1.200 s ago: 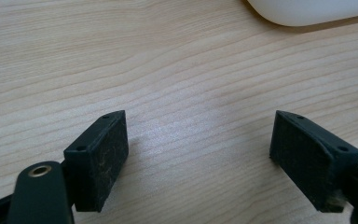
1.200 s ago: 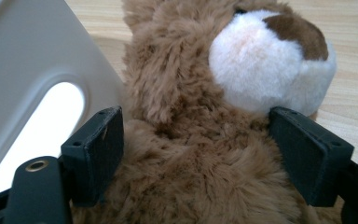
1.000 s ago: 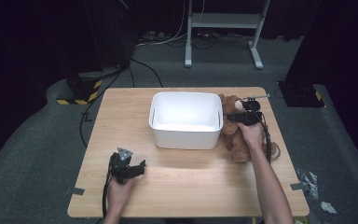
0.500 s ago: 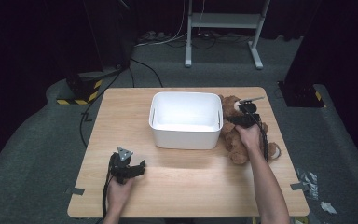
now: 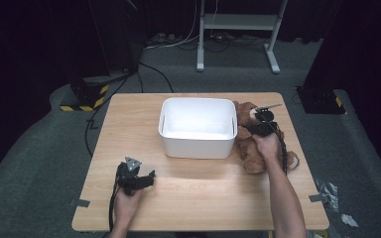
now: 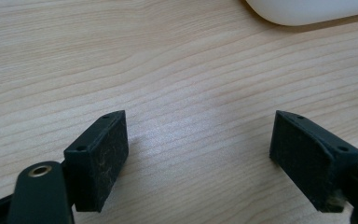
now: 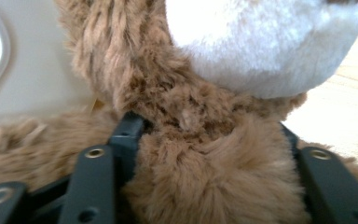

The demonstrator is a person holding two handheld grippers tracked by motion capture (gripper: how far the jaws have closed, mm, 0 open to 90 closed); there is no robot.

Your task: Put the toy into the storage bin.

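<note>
Right gripper (image 5: 261, 124) had just been closing on the teddy bear (image 7: 205, 154), jaws pinching its neck below the white muzzle, probably the narrowest place to grab. Bear lay against the white bin (image 5: 198, 129), just left of the jaws. Left gripper (image 6: 200, 154) sat idle, wide open over bare table (image 6: 177, 70), holding nothing.

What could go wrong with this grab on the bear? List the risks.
1. The right gripper has just been closing on soft fur at the bear neck; it may pinch only pile and slip on lifting.
2. The bear lies right beside the bin, so a lift could snag or nudge its wall.
</note>
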